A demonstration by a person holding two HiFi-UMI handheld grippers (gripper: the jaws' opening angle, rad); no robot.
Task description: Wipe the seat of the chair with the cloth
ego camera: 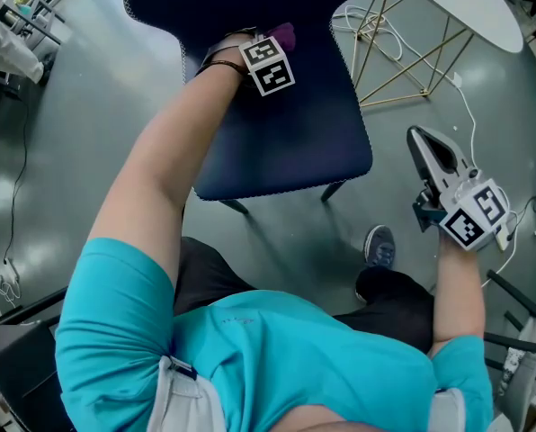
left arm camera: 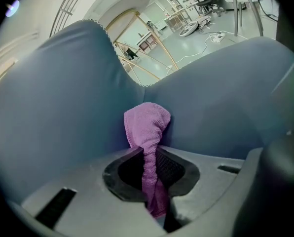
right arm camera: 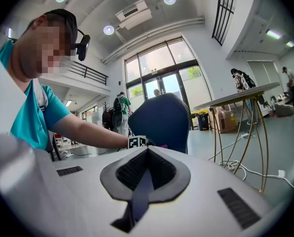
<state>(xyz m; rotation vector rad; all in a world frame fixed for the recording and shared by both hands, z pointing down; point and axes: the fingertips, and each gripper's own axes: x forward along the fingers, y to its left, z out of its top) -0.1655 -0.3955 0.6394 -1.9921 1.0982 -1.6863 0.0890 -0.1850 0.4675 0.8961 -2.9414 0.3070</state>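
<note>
A dark navy chair seat [ego camera: 286, 142] fills the upper middle of the head view. My left gripper [ego camera: 272, 57] reaches over the seat to its back, where seat meets backrest [left arm camera: 63, 107]. It is shut on a purple cloth [left arm camera: 148, 127], which stands bunched out of the jaws and presses against the upholstery; the cloth [ego camera: 284, 34] peeks out beyond the marker cube. My right gripper [ego camera: 421, 139] hangs off the chair's right side above the floor. Its jaws are shut with nothing between them, and in its own view the right gripper [right arm camera: 144, 174] points toward the chair [right arm camera: 162, 120].
A white table [ego camera: 470, 3] on thin gold legs [ego camera: 412, 52] stands right of the chair, with white cables [ego camera: 470, 115] on the grey floor. The person's shoe [ego camera: 380, 246] rests by the chair's front leg. Black frames crowd the right edge.
</note>
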